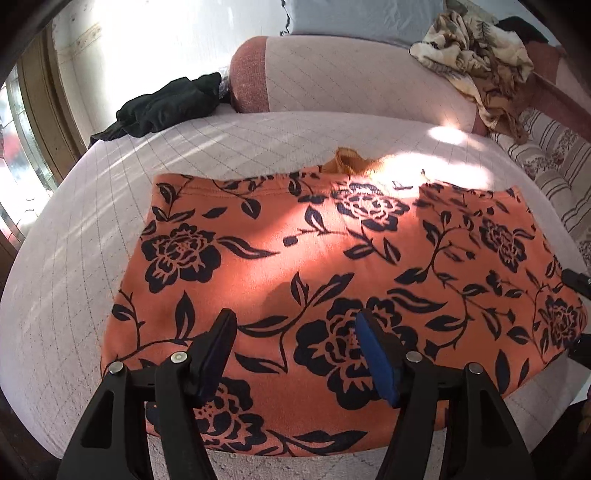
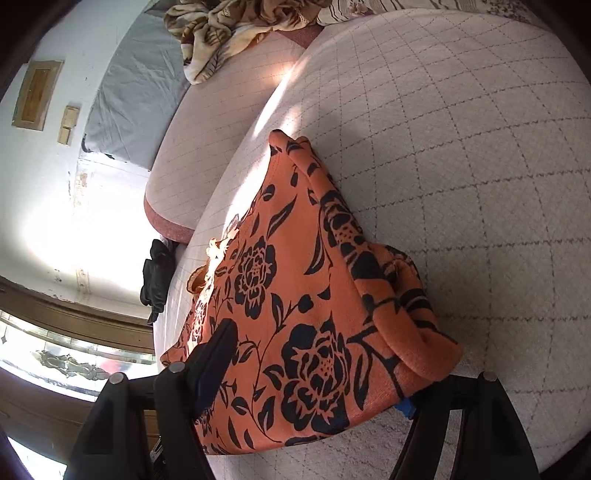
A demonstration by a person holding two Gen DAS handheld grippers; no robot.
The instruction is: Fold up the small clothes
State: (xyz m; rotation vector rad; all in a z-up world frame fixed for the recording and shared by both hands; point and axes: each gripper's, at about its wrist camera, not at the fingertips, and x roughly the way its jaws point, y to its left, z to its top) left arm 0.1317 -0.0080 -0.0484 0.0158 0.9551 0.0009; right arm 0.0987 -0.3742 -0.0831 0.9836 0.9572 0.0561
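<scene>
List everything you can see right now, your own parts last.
garment: one, orange with black flowers, flat on the bed, near edge, its right end folded over
bed: one, pale quilted cover
black clothes: one heap, far left of bed
bolster: one, pink, head of bed
patterned blanket: one, cream-brown, crumpled far right
pillow: one, grey-blue, against wall
left gripper: fingers open, above garment
right gripper: fingers wide, folded corner between them

A home bedroom: quilted bed [image 1: 92,229], pillow [image 1: 365,14], crumpled blanket [image 1: 476,59].
</scene>
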